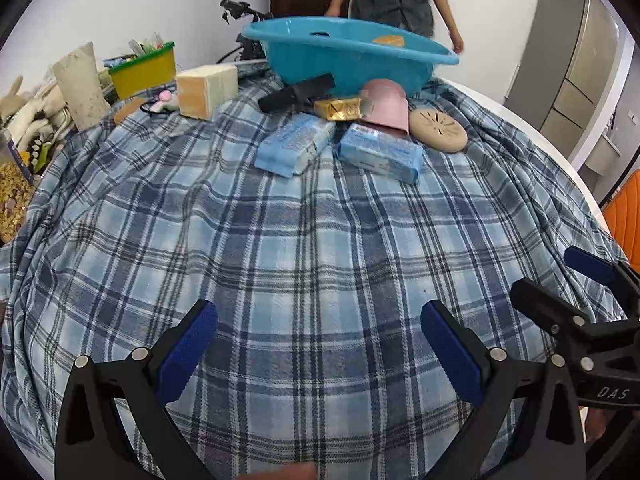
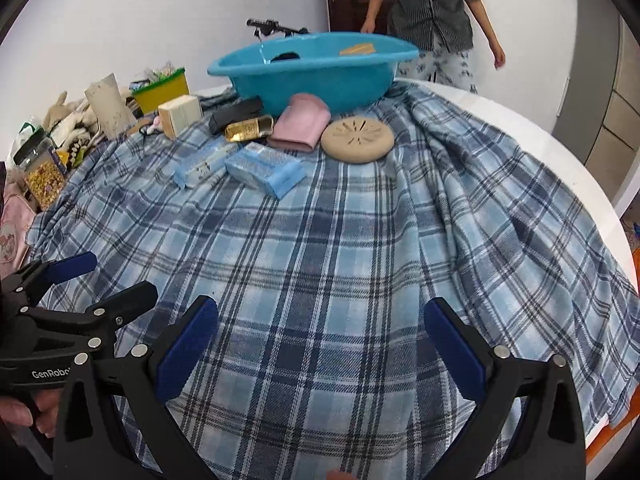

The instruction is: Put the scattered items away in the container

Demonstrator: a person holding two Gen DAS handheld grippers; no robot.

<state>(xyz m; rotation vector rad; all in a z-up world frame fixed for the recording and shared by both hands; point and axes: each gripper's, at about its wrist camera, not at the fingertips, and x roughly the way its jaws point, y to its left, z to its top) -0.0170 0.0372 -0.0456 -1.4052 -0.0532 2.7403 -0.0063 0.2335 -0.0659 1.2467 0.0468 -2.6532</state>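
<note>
A: Where are the things to tidy?

B: Straight ahead of both tools, far across the plaid cloth (image 1: 304, 248) that covers the desk (image 2: 560, 152). Two light blue packs (image 1: 296, 144) lie side by side. Just behind them are a gold box (image 1: 340, 109), a black box (image 1: 296, 92), a pink pouch (image 1: 386, 106) and a round beige disc (image 1: 438, 130). The container, a blue tub (image 1: 344, 56), stands behind this group; the pink pouch seems to lean on its wall.

A: And the tools?

B: The left hand-held gripper (image 1: 320, 344) is released, its blue pads wide apart over bare cloth, holding nothing. The right hand-held gripper (image 2: 322, 340) is the same, spread and empty. They sit close beside each other, each showing in the other's view.

A: So what is the step?

B: I judge it is the reach toward a first item; nothing is grasped yet. I would go for the pack nearest each tool, because it blocks the way to the others.

A: How to do it well?

B: Come low and forward, keep the jaws wide, and close across the short side of the pack. The wrapper looks soft, so squeeze gently. Lift clear over the tub rim before letting go. The cloth is wrinkled and may catch a finger. A person (image 2: 432, 12) stands behind the tub, and clutter, including a yellow bin (image 1: 142, 70), lies ahead on the left, so keep the two tools apart.
</note>
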